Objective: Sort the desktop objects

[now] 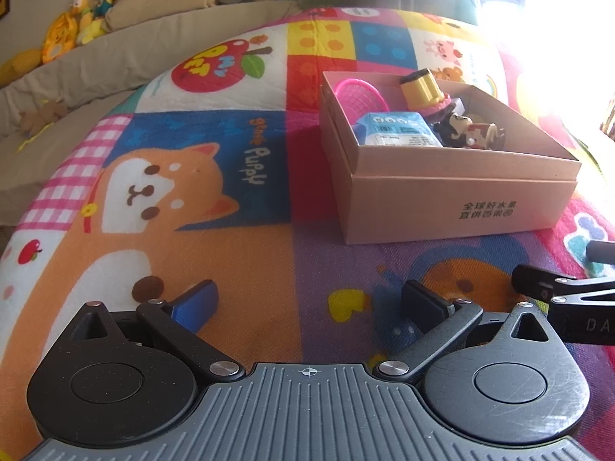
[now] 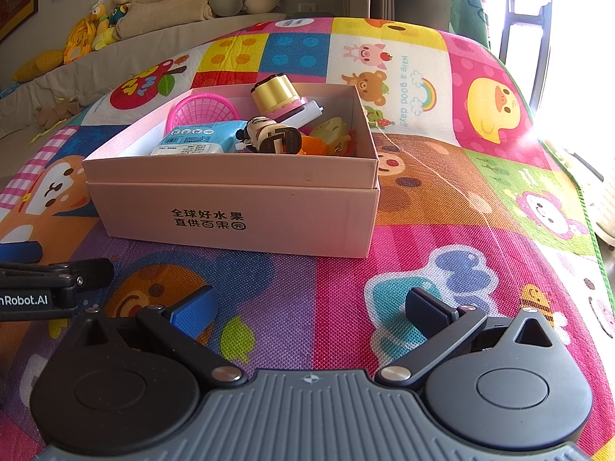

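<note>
Left wrist view, going L to R. Upper left of frame: stuffed toys (image 1: 86,19) on a sofa ledge, well apart from the work area, prob. not part of the job. Centre: colourful play mat (image 1: 230,153), bare of loose items as far as this view shows. Bottom centre: left gripper (image 1: 307,299), fingers spread wide w/ nothing between them, low over the mat and facing the box, looks like a rest/ready pose. Right of centre: cardboard box (image 1: 461,192) sitting in its own lid, likely so it stays open for drop-ins. Inside: pink basket (image 1: 361,94), blue tissue pack (image 1: 396,126), yellow cup-like toy (image 1: 421,86), small figure (image 1: 461,126). All piled loosely, so the task's things are in the box.

Right wrist view, L to R. Left edge: side of the other tool. Centre: same box (image 2: 238,207), contents clearer: basket (image 2: 200,111), tissue pack (image 2: 196,140), gold-topped toy (image 2: 275,92), figure (image 2: 269,136), orange/yellow bits at the right end (can't tell what). Bottom centre: right gripper (image 2: 307,307), also wide open, empty, just above the mat. Right side of mat shows no stray objects.

Judgement: sorting looks done or near done; both tools parked side by side short of the box.
</note>
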A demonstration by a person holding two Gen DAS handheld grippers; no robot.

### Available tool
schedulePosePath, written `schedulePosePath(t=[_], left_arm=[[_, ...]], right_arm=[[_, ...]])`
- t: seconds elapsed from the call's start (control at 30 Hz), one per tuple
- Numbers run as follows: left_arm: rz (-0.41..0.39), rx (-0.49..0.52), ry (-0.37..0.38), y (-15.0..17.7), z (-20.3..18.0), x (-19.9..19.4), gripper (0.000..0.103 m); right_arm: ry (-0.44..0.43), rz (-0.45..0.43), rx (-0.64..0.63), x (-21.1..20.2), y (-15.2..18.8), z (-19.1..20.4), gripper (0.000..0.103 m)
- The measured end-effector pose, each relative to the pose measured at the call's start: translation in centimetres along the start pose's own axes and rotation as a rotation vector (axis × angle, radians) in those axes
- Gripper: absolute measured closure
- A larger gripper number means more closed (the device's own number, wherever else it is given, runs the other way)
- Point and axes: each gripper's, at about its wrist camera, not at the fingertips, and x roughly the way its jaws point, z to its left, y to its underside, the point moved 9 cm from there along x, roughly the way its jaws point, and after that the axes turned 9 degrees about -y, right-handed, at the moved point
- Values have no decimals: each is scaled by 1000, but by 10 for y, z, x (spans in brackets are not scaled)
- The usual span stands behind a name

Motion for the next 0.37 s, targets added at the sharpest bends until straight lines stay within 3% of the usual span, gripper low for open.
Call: schedulePosePath(t=[0.37], left_arm=[[30, 24, 43, 3, 1, -3, 0]], right_arm=[[0, 0, 1, 0, 0, 0, 0]])
